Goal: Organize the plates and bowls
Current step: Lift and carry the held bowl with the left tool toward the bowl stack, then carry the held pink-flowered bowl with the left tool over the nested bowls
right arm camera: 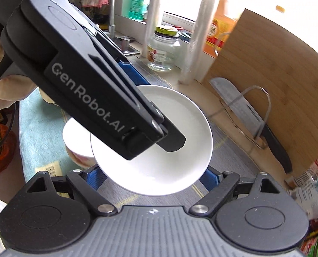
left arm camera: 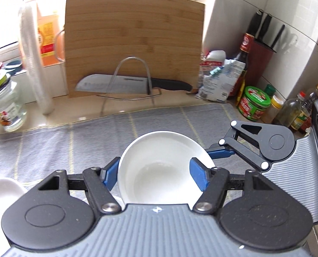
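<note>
Left-wrist view, from left to right. A glass jar [left arm camera: 8, 109] and a sleeve of plastic cups [left arm camera: 33, 64] stand at the left edge of the tabletop [left arm camera: 77, 111], with an orange jug [left arm camera: 47, 36] behind them. A second white bowl [left arm camera: 3, 189] shows partly at the lower left. A bamboo board [left arm camera: 133, 42] leans upright against the wall; a knife [left arm camera: 133, 84] rests in a wire rack [left arm camera: 131, 81] at its foot. A grey checked mat [left arm camera: 73, 141] covers the tabletop. At centre the left gripper [left arm camera: 156, 175] holds a white bowl [left arm camera: 163, 167] above the mat — one blue pad outside the left wall, the other inside the bowl, jaws narrow and closed on the wall. The right gripper [left arm camera: 221, 153] reaches in from the right, one blue finger at the bowl's far right rim. Bags, bottles and jars crowd the right corner.

Right-wrist view. A gloved hand [right arm camera: 2, 94] grips the left gripper's handle at the left; its black body crosses over the bowl [right arm camera: 159, 150]. The right gripper's [right arm camera: 152, 177] blue pads sit either side of the bowl's near rim — jaws moderately wide; whether they press on it cannot be told.
</note>
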Demonstrator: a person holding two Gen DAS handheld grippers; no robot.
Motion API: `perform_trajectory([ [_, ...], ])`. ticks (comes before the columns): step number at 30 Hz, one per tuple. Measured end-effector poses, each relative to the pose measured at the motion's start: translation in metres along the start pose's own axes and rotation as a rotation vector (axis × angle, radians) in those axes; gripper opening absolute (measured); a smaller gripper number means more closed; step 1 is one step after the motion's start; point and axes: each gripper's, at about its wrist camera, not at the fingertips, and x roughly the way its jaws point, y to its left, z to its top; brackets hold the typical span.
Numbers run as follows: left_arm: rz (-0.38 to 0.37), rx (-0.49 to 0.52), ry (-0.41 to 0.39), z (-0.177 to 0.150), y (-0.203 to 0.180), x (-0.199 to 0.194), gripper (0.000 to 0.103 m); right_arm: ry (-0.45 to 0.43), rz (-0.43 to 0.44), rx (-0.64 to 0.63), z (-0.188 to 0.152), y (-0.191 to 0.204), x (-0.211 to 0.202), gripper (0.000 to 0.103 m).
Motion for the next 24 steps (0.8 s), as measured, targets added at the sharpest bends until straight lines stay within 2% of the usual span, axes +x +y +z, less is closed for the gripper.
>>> perform_trajectory([
  [12,0.065,-0.083,-0.02,-0.022,0.05,-0.026,0.068,-0.003,0.07,-0.077,0.041,0.039,0.029,0.092],
  [24,0.056,-0.15,0.011,-0.042,0.07,-0.016,0.068,0.042,0.111,-0.093,0.037,0.055,0.05,0.092],
])
